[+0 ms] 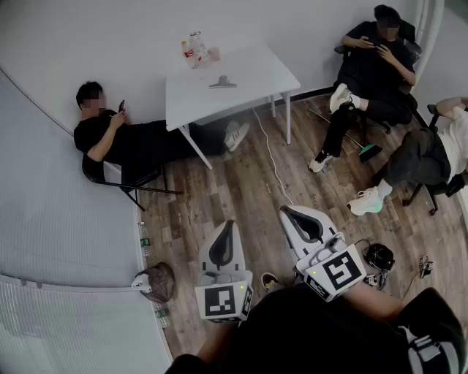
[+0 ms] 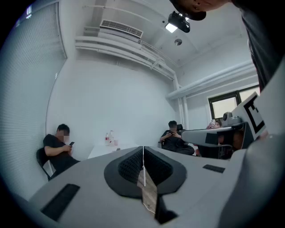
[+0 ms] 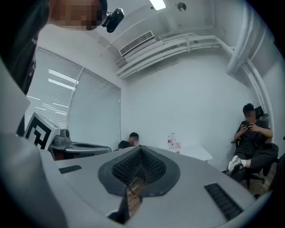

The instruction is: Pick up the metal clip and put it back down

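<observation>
While the metal clip [image 1: 222, 82] lay on the table [image 1: 256, 69], your left gripper [image 1: 224, 247] and right gripper [image 1: 302, 223] were closed, empty; it seemed light, stiff, slippery, best gripped at its handles.

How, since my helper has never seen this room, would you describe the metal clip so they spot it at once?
Find the white table by the far wall. The metal clip lies alone near its middle. It is flat and grey, unlike the upright bottles at the back edge.
</observation>
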Available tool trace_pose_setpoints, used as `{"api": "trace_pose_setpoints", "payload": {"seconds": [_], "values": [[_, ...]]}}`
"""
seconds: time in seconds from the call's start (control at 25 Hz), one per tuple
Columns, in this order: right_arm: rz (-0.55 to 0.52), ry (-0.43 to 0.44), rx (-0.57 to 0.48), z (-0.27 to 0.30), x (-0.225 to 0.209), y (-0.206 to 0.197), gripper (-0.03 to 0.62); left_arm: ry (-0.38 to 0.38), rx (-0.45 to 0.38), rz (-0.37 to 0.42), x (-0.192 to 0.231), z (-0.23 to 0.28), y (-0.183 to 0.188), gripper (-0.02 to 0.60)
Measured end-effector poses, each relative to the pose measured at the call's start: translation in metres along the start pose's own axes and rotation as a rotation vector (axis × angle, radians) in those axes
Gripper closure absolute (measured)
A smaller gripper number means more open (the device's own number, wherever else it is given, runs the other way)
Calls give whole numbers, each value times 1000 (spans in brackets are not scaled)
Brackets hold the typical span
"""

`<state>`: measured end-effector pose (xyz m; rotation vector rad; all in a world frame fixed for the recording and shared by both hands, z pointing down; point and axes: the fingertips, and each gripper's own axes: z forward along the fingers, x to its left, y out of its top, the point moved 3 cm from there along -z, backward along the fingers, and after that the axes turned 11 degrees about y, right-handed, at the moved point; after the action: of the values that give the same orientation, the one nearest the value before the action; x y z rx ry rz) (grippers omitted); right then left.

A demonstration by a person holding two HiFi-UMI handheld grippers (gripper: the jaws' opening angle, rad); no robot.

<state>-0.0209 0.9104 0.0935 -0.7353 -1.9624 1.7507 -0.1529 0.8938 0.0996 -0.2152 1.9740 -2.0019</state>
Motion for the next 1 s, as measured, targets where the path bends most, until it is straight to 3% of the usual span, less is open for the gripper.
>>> {"api": "trace_pose_setpoints", "payload": {"seconds": [0.6, 1.0], "values": [[54, -3, -8, 22, 15, -9, 577, -6, -7, -37, 35, 1, -6, 558], [-28, 27, 61, 63, 37, -10, 577, -17, 1, -61, 82, 7, -17, 558]]}}
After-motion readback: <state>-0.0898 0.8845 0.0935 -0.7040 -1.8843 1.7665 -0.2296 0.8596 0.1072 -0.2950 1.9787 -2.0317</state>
